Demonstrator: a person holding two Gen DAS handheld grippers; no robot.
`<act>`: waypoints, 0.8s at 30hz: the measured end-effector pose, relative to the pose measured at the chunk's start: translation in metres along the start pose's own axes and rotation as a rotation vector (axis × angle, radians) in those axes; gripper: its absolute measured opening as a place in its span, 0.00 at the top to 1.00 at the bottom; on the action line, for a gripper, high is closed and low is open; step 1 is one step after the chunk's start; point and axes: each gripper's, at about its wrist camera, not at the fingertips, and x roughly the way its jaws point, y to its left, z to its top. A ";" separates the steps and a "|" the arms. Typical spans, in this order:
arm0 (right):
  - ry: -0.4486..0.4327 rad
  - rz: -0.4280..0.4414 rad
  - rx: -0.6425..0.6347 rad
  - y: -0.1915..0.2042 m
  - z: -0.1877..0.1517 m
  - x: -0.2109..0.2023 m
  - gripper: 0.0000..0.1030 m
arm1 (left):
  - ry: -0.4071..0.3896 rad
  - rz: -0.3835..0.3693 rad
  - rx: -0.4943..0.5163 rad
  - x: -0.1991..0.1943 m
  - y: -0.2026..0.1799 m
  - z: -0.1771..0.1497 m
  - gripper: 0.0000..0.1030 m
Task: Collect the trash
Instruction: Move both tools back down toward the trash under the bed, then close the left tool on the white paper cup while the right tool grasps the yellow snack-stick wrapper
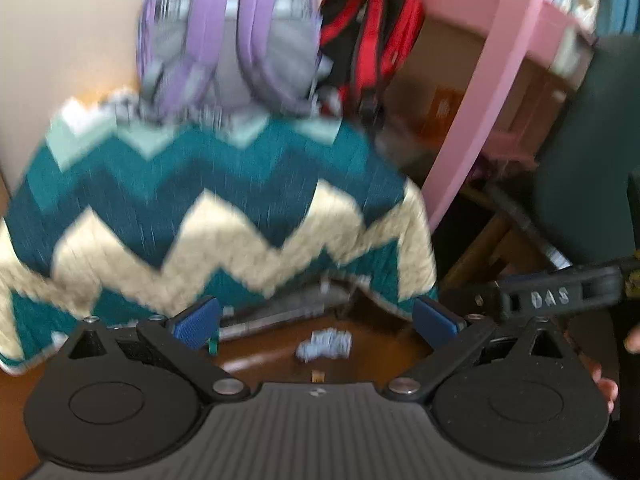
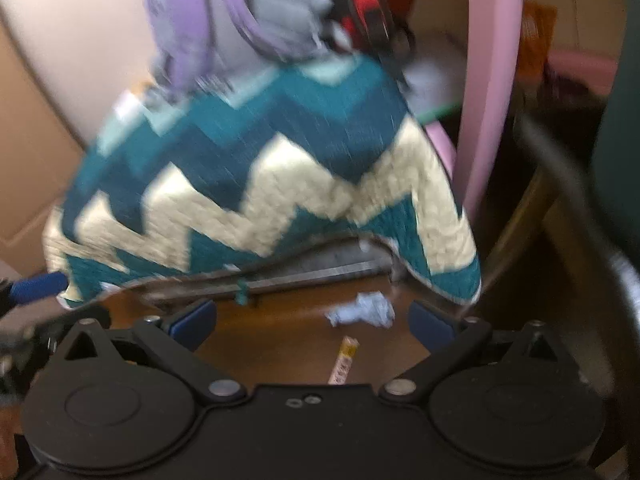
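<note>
Both claws, left claw (image 1: 316, 322) and right claw (image 2: 314, 322), gape empty. Target: crumpled pale-blue paper wad (image 2: 362, 310) on brown wooden floor (image 2: 280, 332), near the zigzag quilt's (image 2: 280, 184) hem. Straddle the wad, then pinch.

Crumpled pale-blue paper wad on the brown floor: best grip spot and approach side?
Grip the crumpled pale-blue paper wad across its bulkier right-hand lump, coming from above and in front, probably with the right gripper, whose jaws stand open and empty. It lies loose on the brown wooden floor, clear of the teal-and-cream zigzag quilt. The wad is irregular and blurred, so no finer grip point shows.
</note>
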 end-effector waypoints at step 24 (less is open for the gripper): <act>0.466 -0.100 0.148 -0.045 -0.067 0.295 0.11 | 0.479 -0.032 0.110 0.261 0.002 -0.178 0.00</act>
